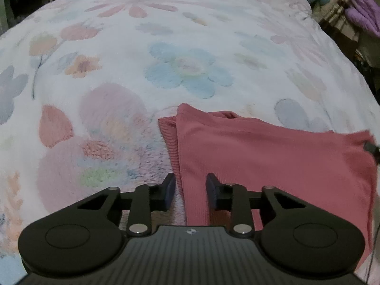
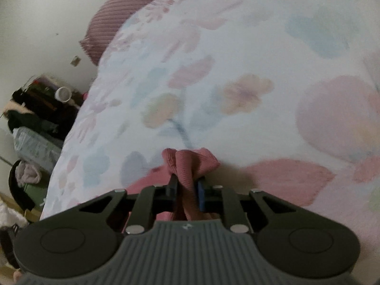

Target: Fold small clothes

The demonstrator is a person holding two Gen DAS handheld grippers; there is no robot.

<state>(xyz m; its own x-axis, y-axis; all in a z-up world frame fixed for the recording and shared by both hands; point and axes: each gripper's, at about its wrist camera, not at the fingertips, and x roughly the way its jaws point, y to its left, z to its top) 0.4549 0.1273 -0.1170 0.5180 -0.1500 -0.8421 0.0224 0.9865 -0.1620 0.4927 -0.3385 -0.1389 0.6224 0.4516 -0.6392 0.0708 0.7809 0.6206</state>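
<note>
A pink ribbed garment (image 1: 273,156) lies on the flowered bed cover (image 1: 166,47), its left edge folded over. My left gripper (image 1: 190,191) is open, its jaws straddling the garment's near left edge without closing on it. In the right wrist view my right gripper (image 2: 187,190) is shut on a bunched fold of the same pink garment (image 2: 190,163), held just above the bed cover (image 2: 237,71). A dark fingertip of the right gripper (image 1: 370,147) shows at the garment's far right corner in the left wrist view.
A mauve ribbed pillow (image 2: 123,16) lies at the head of the bed. Clutter, bags and a stool (image 2: 30,147) stand on the floor beside the bed. Purple towels (image 1: 363,11) sit on a shelf past the bed's right edge.
</note>
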